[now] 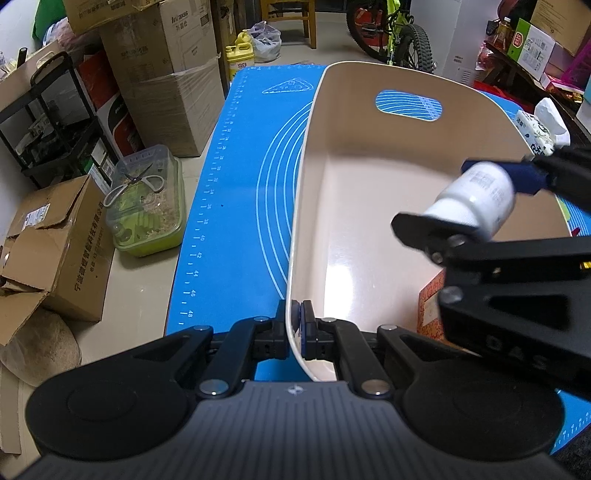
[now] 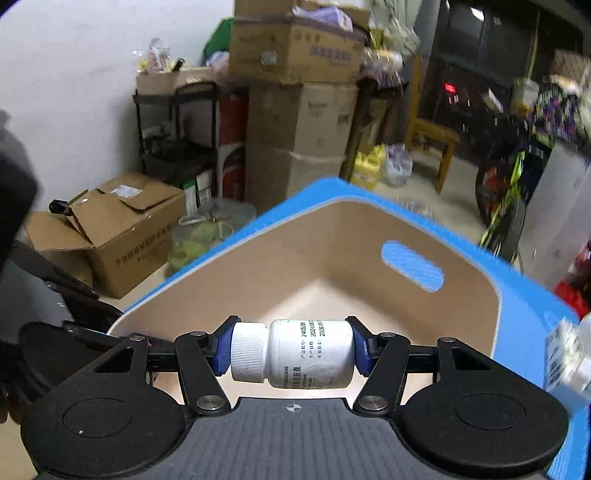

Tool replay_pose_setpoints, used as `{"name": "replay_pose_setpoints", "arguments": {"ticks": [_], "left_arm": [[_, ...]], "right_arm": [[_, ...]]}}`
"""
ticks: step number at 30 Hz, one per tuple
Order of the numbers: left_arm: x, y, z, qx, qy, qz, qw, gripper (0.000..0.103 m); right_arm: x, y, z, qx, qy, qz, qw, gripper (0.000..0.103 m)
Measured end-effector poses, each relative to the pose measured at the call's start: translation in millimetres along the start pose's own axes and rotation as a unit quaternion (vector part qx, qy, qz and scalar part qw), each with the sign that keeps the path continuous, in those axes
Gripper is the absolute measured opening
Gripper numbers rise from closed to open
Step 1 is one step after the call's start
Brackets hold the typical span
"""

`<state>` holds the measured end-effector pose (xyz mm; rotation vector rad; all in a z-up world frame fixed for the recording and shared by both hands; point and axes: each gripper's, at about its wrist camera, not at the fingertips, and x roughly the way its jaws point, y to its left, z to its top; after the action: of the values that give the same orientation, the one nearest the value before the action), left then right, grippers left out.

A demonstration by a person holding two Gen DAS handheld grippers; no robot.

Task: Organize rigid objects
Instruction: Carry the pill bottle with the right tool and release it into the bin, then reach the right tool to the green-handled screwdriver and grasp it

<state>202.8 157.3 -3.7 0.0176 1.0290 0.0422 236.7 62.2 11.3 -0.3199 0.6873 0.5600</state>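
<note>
Left gripper (image 1: 299, 325) clamps the bin (image 1: 306, 192) rim; right gripper (image 1: 476, 201) holds a bottle (image 1: 476, 199) (white) above it.

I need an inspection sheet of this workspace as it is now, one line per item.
Surface: blue baking mat with printed rulers and circles covers the table.
Job's things: beige bin on the mat; white pill bottle held sideways above it; patterned box inside.
Clutter: tissue pack beside the bin.
Grippers: left gripper shut on the bin's near wall; right gripper shut on the pill bottle, cap to base.
Cables: nothing seen.
Surroundings: cardboard boxes, black cart, scissors on a clear container, bicycle, wooden chair.
</note>
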Motion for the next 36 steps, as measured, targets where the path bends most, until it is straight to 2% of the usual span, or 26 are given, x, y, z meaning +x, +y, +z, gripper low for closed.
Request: {"name": "replay_pose_setpoints", "arguments": {"ticks": [6,13,18,29,36], "left_arm": [[0,0,3,-0.002,0.003,0.0,1.0,0.007],[0,0,5,-0.003,0.005,0.001,1.0,0.007],[0,-2,5,-0.002,0.005,0.002,1.0,0.007],[1,-2,4,-0.001,0.006,0.002,1.0,0.007],[1,-1,3,0.0,0.006,0.002,1.0,0.007]], "right_arm": [[15,-2,-11,-0.016,0.043,-0.009,0.999,0.064],[22,-12,-18,0.008,0.069,-0.007,0.998,0.066],[15,-23,-14,0.026,0.062,-0.01,0.998,0.071],[-31,-56,-13,0.051,0.008,-0.025,0.998,0.078],[-63,-96,-35,0.073,-0.005,-0.063,0.995,0.081]]}}
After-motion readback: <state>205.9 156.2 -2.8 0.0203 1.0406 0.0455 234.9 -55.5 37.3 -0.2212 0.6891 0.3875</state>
